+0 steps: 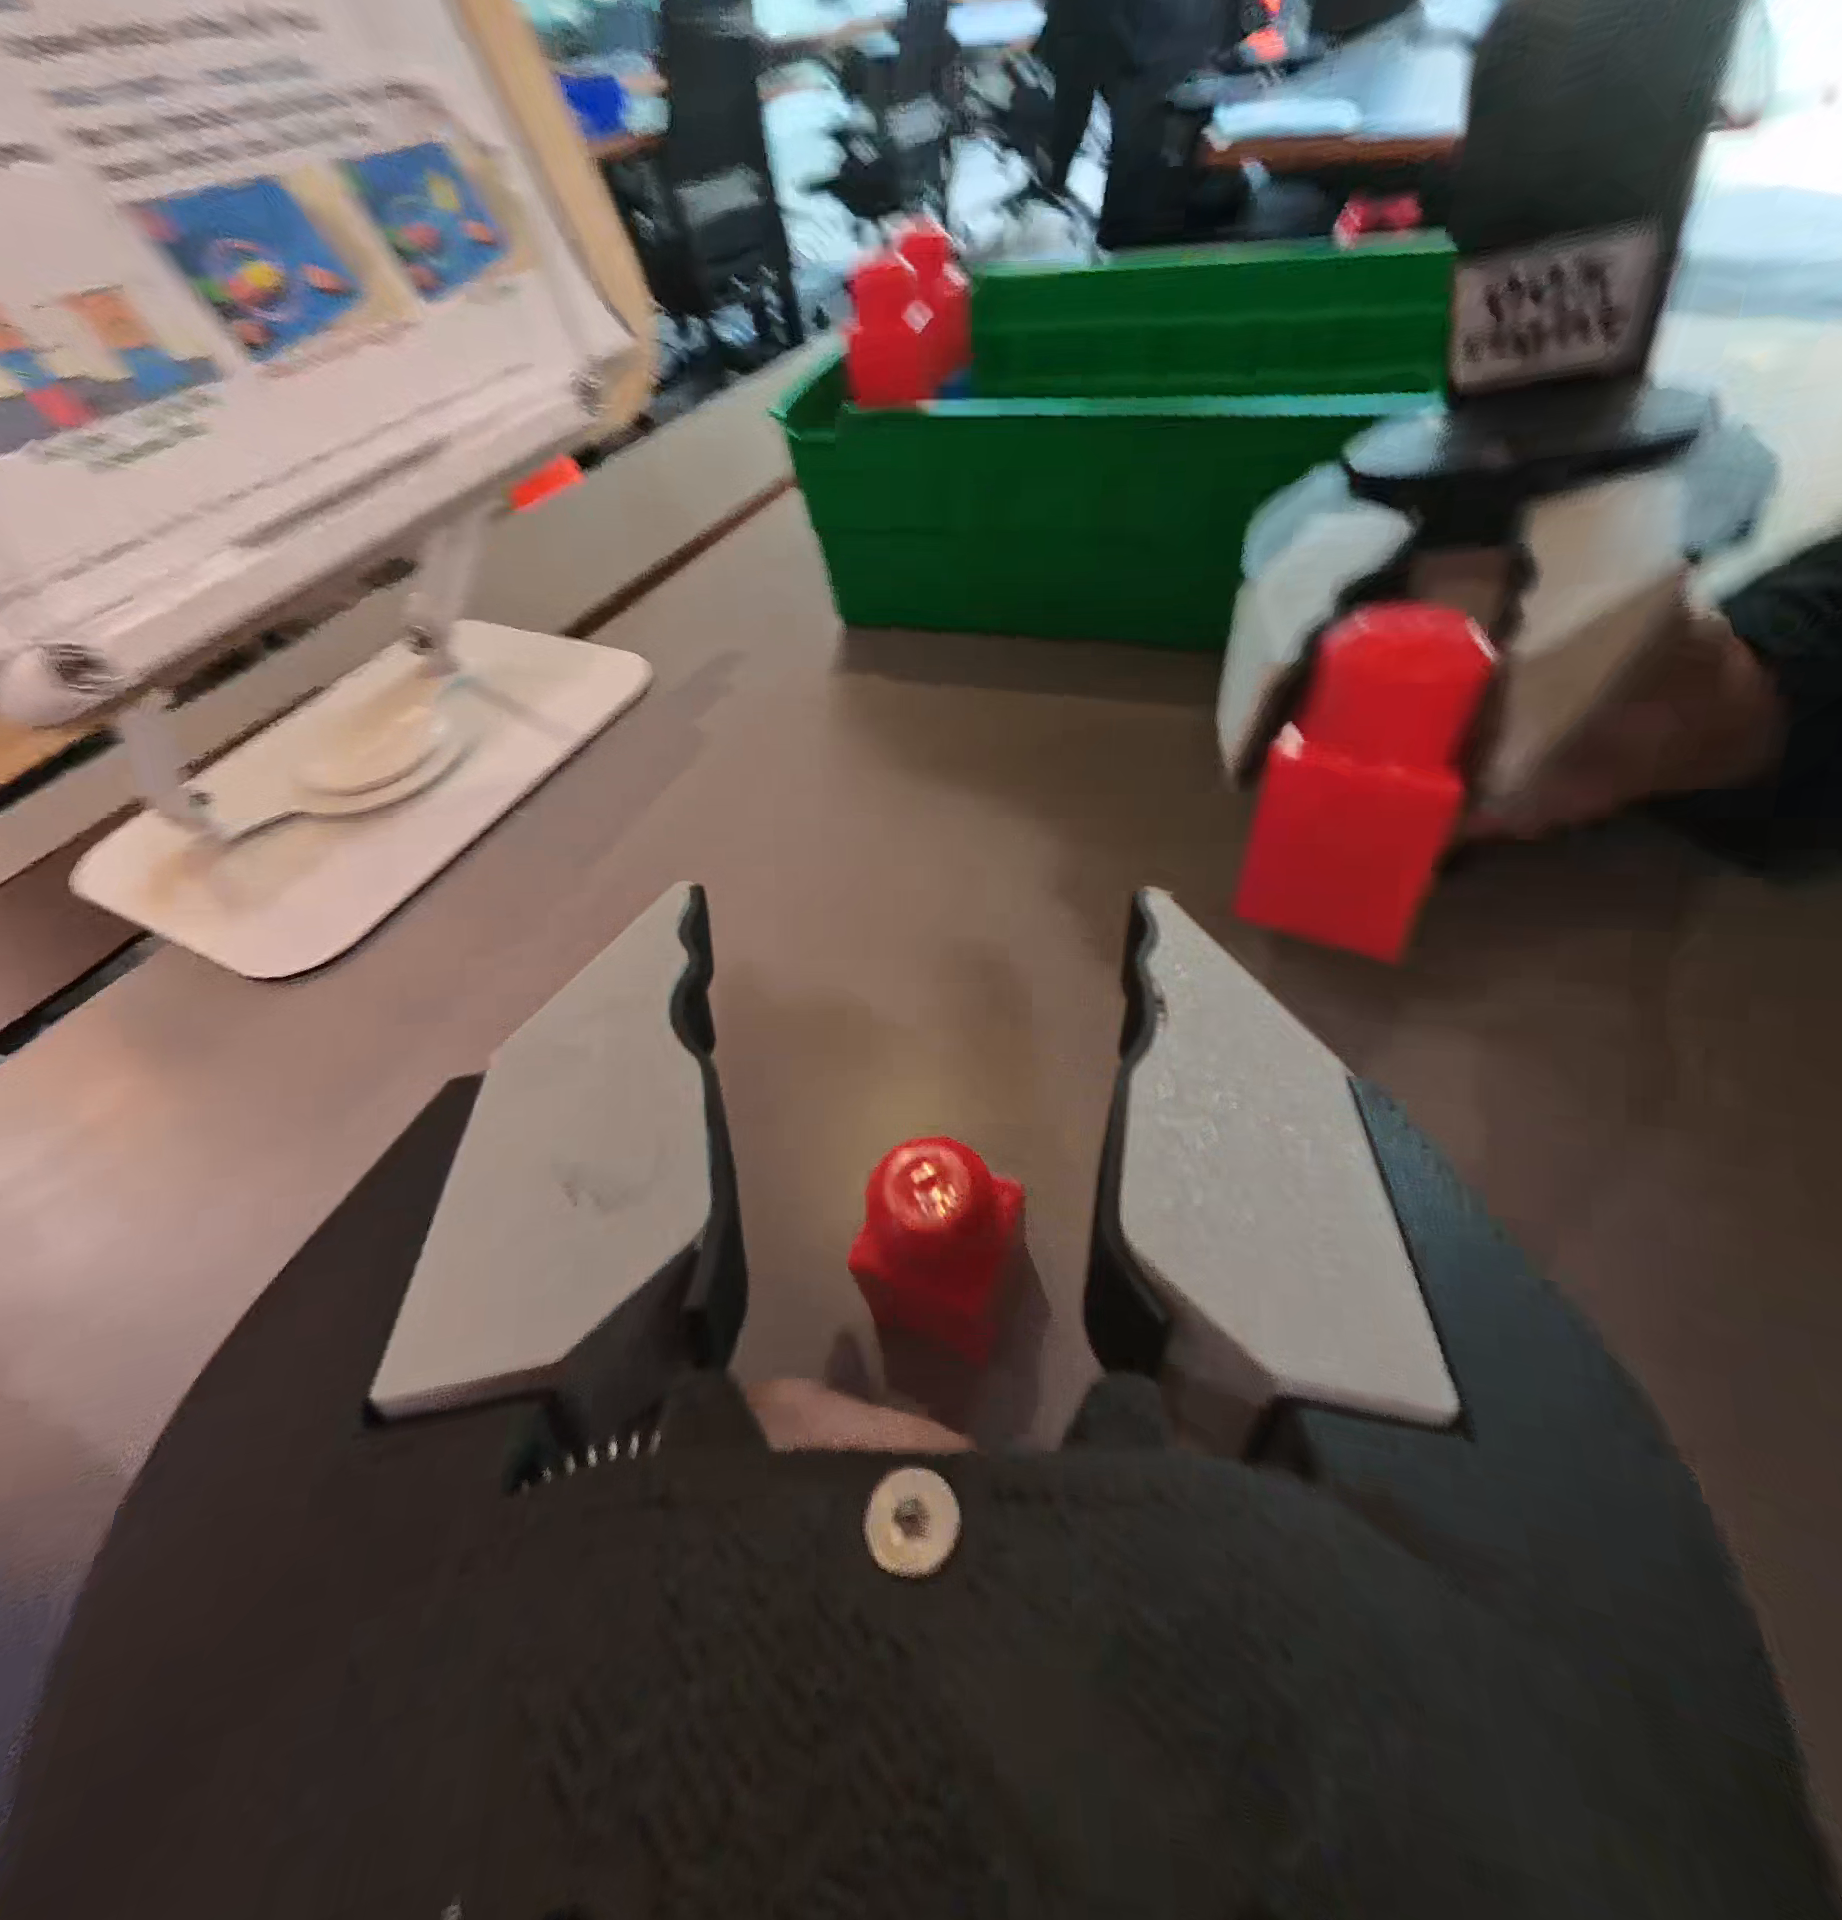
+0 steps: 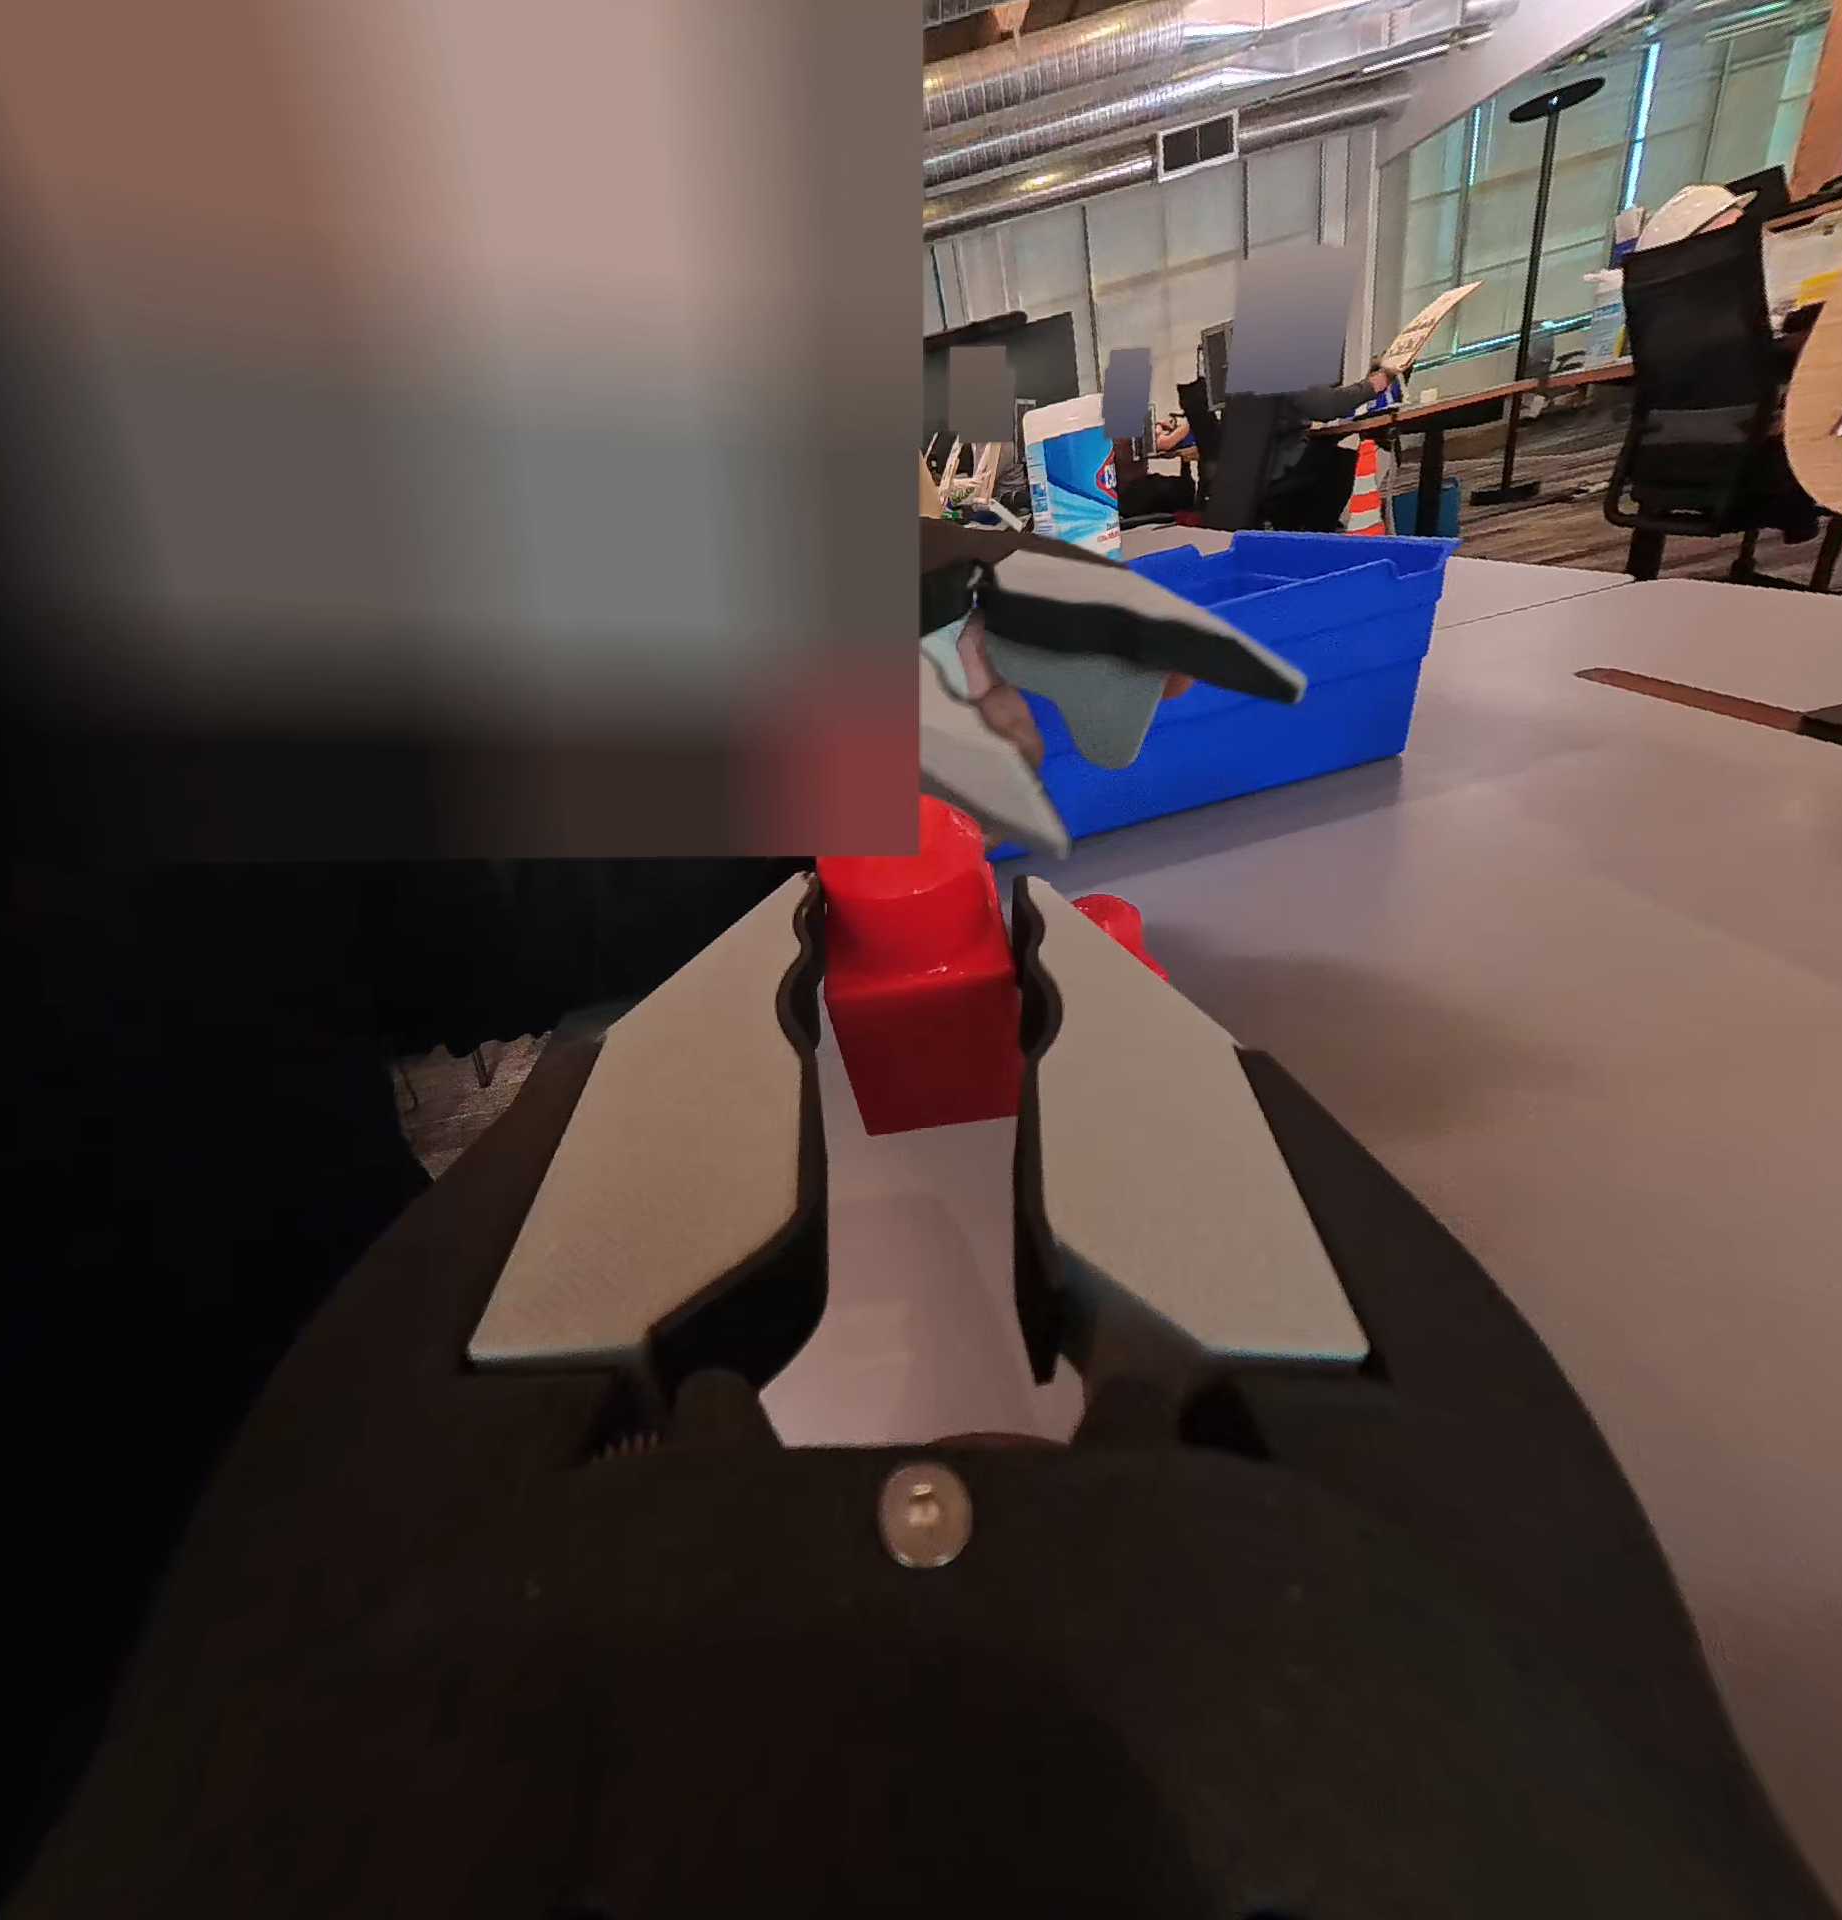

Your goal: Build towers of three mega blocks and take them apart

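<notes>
Tabletop (image 1: 896, 727) holds green bin (image 1: 1052, 520); left gripper (image 1: 917, 935) gapes empty, right gripper (image 2: 917, 935) clamps red block (image 2: 922, 1039).

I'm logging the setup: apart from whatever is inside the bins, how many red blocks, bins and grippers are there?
Red mega blocks: 2, the held red block and the standing red block on the table
Bins: 2, the green bin and the blue bin
Grippers: 2, the left gripper and the right gripper
Total: 6
</notes>
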The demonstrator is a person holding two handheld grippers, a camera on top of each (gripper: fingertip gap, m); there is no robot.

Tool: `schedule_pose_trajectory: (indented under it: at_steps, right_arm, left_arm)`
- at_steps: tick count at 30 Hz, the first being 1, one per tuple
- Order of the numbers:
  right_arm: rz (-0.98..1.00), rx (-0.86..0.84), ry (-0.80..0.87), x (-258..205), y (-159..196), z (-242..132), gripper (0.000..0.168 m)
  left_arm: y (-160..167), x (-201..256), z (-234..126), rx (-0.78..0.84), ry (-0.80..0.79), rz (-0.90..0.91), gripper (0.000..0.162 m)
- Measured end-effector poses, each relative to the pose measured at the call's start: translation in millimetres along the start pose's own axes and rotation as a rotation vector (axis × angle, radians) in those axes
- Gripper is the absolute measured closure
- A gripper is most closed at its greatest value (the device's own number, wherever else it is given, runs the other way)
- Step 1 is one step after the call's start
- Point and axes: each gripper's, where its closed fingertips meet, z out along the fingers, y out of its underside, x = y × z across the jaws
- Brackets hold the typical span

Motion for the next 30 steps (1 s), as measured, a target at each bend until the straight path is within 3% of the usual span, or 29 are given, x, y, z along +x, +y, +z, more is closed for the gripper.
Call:
schedule_pose_trajectory:
  at_steps: [4,8,17,21,22,30]
  right_arm:
    - [-0.011,0.0,-0.003,1.0,-2.6,-6.4,0.135]
    - [-0.026,0.002,0.006,-0.9,-5.1,-12.1,0.136]
    - [0.015,-0.162,0.12,29.5,22.8,-7.3,0.135]
    - [0.006,-0.219,0.12,37.6,29.2,-5.1,0.135]
    - [0.0,-0.239,0.122,40.1,31.4,-4.2,0.135]
    - [-0.061,-0.438,0.147,51.0,59.1,12.3,0.135]
  left_arm:
    - [39.5,8.0,2.3,-0.193,0.04,0.13,0.07]
    - [55.1,13.0,-1.0,-0.259,0.068,0.174,0.072]
    - [90.7,4.5,1.6,-0.382,0.054,0.115,0.084]
    - [103.1,10.9,6.6,-0.424,0.09,0.14,0.111]
    - [102.4,12.5,8.0,-0.417,0.099,0.139,0.117]
    - [85.0,14.5,9.0,-0.344,0.11,0.112,0.126]
